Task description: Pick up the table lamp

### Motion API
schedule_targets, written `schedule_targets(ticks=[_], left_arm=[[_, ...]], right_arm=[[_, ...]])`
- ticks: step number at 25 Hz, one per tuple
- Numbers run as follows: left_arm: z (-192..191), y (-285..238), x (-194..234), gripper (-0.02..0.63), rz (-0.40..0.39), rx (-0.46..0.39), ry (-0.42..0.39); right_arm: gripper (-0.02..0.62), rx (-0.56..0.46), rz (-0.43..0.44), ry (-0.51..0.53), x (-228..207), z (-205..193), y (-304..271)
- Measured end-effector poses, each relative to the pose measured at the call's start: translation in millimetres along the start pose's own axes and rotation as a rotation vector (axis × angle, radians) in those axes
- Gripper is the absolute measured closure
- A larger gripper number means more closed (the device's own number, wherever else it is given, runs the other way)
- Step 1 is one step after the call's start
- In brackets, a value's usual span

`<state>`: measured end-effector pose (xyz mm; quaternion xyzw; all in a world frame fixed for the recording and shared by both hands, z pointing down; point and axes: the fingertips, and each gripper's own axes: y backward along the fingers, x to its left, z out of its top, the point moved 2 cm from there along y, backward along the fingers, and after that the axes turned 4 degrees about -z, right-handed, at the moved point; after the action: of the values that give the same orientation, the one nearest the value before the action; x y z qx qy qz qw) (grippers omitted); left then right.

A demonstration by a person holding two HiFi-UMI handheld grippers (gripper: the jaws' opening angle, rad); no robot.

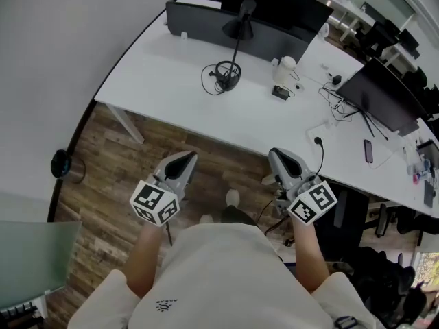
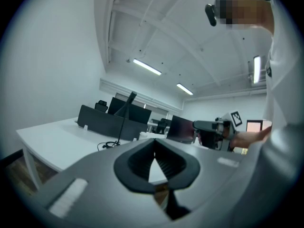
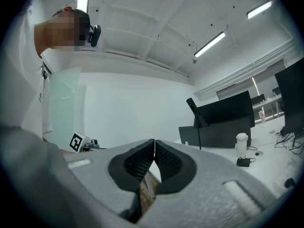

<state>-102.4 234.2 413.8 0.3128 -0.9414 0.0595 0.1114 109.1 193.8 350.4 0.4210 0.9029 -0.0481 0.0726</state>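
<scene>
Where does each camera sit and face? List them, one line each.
Head view: on the head, steeply down at the desk and lamp; forearms, left gripper, right gripper show.
Left gripper view: on that gripper, level along its shut jaws toward the lamp; right gripper shows.
Right gripper view: likewise; the left gripper's cube shows.
Shared: all see the lamp.

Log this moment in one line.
phase: pre-grasp | left hand-held gripper: shut, empty | right hand-held gripper: shut, empty | lamp: on table, untouched

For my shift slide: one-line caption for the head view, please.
Person stands before a white desk, left hand-held gripper and right hand-held gripper both shut and empty, black table lamp untouched ahead.
</scene>
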Motion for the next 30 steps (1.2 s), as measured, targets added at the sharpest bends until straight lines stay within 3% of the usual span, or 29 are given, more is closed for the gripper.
schedule_targets(ticks=[10,20,30], left_arm=[[0,-20,23,0.611,0.025,0.017,0.006],[7,-67,53,0.611,0.028,0.028,0.015],[22,-124,80,0.611,0.015,0.008,0.044]], right_arm=[[0.594,-0.003,0.027,-0.037,-25,-3,-33],[0.593,0.028,0.044,-0.009,-69,-4,-73],[0.594,-0.014,0.104,-0.090,-125,12,-111]])
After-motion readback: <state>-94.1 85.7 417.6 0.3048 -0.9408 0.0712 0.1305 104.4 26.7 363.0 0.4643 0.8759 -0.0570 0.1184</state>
